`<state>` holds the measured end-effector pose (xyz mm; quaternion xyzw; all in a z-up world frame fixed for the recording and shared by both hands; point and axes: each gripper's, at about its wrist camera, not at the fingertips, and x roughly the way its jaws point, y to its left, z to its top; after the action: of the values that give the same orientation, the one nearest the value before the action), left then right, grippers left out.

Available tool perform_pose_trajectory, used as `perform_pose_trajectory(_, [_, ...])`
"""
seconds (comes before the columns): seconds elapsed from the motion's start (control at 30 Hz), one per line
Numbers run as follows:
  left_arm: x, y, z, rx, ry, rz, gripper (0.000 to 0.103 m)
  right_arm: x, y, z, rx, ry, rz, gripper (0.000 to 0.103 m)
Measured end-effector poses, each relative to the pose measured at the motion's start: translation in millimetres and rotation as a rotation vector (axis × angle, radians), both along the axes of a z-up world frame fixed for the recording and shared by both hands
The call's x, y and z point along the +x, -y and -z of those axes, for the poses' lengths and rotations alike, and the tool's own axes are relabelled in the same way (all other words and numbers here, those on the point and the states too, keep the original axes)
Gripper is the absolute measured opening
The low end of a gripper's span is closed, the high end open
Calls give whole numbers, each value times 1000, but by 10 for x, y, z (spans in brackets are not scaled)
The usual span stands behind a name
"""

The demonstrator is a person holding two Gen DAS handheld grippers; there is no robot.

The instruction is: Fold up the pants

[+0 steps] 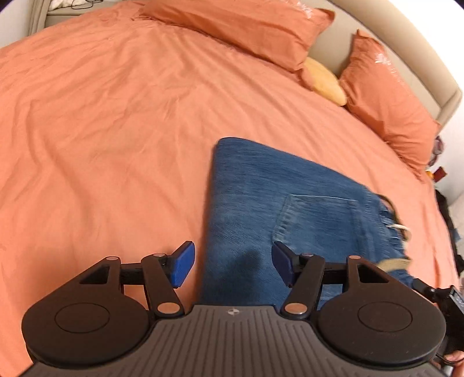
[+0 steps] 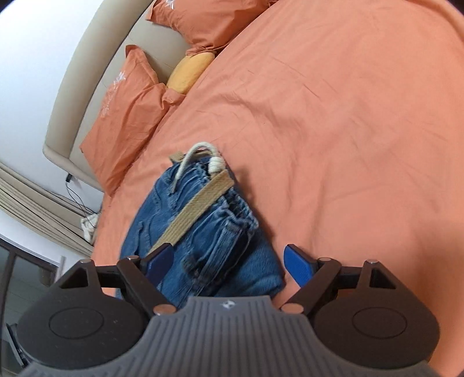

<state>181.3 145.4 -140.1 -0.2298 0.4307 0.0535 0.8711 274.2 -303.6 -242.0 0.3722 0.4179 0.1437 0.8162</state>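
Blue denim pants point(image 1: 275, 208) lie folded on the orange bed sheet point(image 1: 101, 130), back pocket up. In the right wrist view the pants point(image 2: 208, 232) show their waistband with a tan belt point(image 2: 194, 208) and a white drawstring point(image 2: 203, 156). My left gripper point(image 1: 232, 265) is open and empty, hovering above the near left edge of the pants. My right gripper point(image 2: 229, 268) is open and empty, its blue pads point(image 2: 298, 266) straddling the waistband end just above the fabric.
Orange pillows point(image 1: 246, 26) and a yellow cushion point(image 1: 324, 81) lie against the beige headboard point(image 1: 406, 58). The bed's edge and floor clutter point(image 1: 446, 208) are to the right. In the right wrist view, cables and a cloth point(image 2: 88, 223) lie beside the bed.
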Motion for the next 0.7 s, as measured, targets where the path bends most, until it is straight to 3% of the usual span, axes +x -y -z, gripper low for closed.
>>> perform_pose_trajectory(0.3, [203, -282, 317, -143, -9, -41, 79, 285, -124, 191, -51, 29, -36, 74])
perform_pose_trajectory(0.5, [242, -300, 399, -175, 13, 2, 79, 438, -172, 269, -44, 43, -62, 66])
perform_pose_trajectory(0.6, [265, -267, 417, -175, 24, 29, 73, 440, -135, 320, 27, 11, -70, 51])
perform_pose_trajectory(0.7, [264, -240, 431, -190, 32, 59, 58, 448, -102, 366, 71, -12, -63, 45])
